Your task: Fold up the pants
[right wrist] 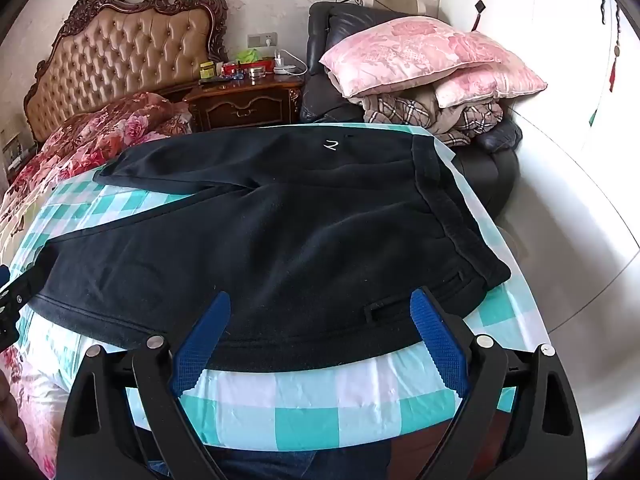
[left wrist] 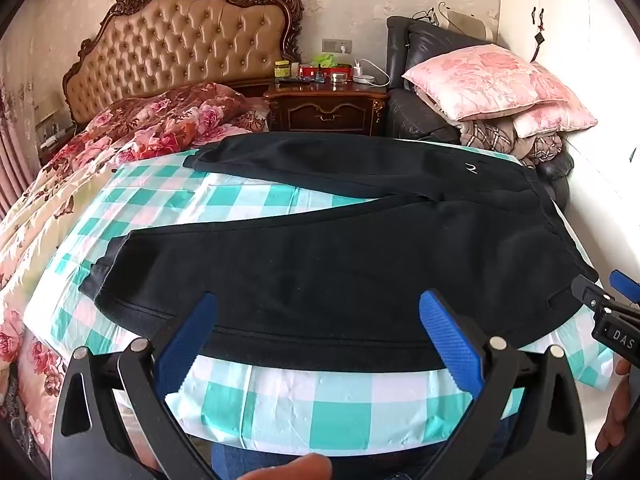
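Left hand-held gripper (left wrist: pixel 318 332), right hand-held gripper (right wrist: pixel 320 330): jaws apart, empty, near hem. Black pants (left wrist: pixel 320 264): flat, legs splayed, on checked cloth (left wrist: pixel 320 404) over bed. Risk: single-layer pinch drags cloth, wrinkles fold.

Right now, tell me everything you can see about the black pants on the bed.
The black pants look like soft, fleecy sweatpants, laid flat and unfolded on the teal-and-white checked cloth. The waistband lies to the right, with the two legs spread apart leftward in a V. A small white mark sits on the far leg near the waist, and a pocket slit shows on the near leg. Both claws, left and right, are open over the near edge, gripping nothing.
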Tool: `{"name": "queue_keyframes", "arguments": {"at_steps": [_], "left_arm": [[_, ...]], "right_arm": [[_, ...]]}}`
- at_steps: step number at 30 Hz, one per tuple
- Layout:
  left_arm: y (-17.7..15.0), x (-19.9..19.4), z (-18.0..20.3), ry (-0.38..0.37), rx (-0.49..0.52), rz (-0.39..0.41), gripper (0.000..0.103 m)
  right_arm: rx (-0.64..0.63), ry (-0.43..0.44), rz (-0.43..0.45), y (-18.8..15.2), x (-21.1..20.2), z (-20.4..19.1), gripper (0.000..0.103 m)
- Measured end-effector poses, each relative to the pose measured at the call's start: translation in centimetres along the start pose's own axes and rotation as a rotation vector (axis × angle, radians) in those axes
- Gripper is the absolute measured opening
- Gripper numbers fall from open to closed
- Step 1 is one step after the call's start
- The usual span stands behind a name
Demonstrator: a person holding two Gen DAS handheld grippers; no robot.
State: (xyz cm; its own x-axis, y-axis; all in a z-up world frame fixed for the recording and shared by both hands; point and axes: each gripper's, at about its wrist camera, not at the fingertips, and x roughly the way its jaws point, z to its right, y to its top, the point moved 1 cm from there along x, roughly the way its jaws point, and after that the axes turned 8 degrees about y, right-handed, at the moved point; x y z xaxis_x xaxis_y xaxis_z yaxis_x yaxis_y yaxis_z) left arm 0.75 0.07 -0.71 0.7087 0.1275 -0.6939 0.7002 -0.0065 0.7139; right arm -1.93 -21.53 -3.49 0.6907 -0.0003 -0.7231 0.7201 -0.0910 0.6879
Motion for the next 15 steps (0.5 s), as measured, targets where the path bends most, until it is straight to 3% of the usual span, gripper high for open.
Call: {"name": "queue_keyframes", "arguments": {"at_steps": [15], "left_arm": [[-0.2, -0.1, 1.5, -0.002, 0.007, -0.009, 0.101]], "right_arm": [[0.007, 0.002, -0.003, -0.2, 0.0, -0.3, 0.088]]}}
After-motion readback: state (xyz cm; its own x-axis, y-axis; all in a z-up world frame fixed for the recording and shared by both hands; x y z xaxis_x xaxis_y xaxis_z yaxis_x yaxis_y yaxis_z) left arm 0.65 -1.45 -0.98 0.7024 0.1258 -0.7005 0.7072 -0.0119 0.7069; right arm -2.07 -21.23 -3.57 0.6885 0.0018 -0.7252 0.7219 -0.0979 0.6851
